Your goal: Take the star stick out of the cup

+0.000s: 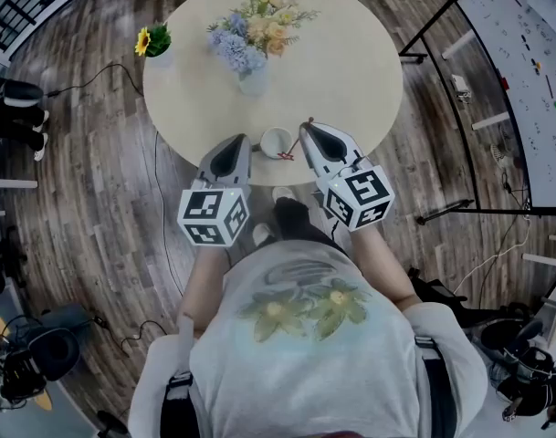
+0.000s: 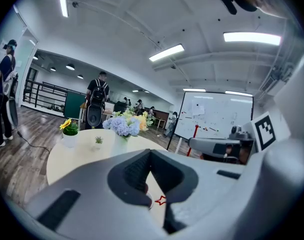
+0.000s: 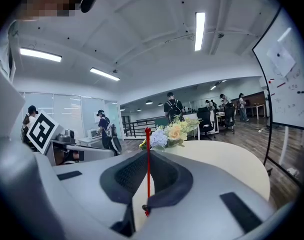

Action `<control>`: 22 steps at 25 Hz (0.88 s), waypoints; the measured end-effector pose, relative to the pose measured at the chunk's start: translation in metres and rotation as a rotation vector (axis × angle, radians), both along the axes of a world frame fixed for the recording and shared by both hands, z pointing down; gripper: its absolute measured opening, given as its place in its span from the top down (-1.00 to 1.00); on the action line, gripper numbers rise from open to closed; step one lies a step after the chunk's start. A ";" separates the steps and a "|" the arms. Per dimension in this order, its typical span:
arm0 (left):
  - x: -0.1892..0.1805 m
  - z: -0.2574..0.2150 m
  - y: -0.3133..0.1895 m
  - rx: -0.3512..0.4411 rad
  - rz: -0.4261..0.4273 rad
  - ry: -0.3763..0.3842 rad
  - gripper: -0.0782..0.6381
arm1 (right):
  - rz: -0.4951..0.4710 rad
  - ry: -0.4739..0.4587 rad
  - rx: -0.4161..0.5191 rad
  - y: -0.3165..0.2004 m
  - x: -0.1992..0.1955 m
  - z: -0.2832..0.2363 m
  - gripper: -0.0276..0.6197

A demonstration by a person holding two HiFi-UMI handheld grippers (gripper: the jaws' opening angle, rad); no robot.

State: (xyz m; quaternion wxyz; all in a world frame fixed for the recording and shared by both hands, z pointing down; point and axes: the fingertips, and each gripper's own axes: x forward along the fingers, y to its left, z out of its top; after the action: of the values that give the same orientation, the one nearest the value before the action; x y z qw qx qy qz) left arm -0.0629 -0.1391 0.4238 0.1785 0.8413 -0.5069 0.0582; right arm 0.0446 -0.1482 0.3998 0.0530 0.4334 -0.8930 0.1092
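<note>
We hold the star stick upright, clamped in the right gripper; the left gripper pinches the cup.

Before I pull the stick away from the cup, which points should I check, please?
1. Right gripper shut on stick: ok.
2. Star clear of cup rim: cannot tell.
3. Cup upright on table: ok.
4. Left gripper steadying cup: cannot tell.
5. Flowers apart from both grippers: ok.
</note>
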 end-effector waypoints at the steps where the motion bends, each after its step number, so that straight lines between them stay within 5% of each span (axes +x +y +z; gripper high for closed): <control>1: 0.000 0.001 0.001 -0.001 0.003 0.000 0.77 | 0.000 0.001 -0.002 0.002 -0.001 0.001 0.84; 22: 0.001 0.008 0.031 -0.010 0.058 -0.005 0.77 | -0.006 0.022 -0.064 0.044 -0.019 0.034 0.84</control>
State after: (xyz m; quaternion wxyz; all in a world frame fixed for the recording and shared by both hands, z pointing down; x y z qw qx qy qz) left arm -0.0620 -0.1078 0.4317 0.1797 0.8545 -0.4827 0.0681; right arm 0.0254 -0.1043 0.4335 0.0769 0.4299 -0.8897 0.1330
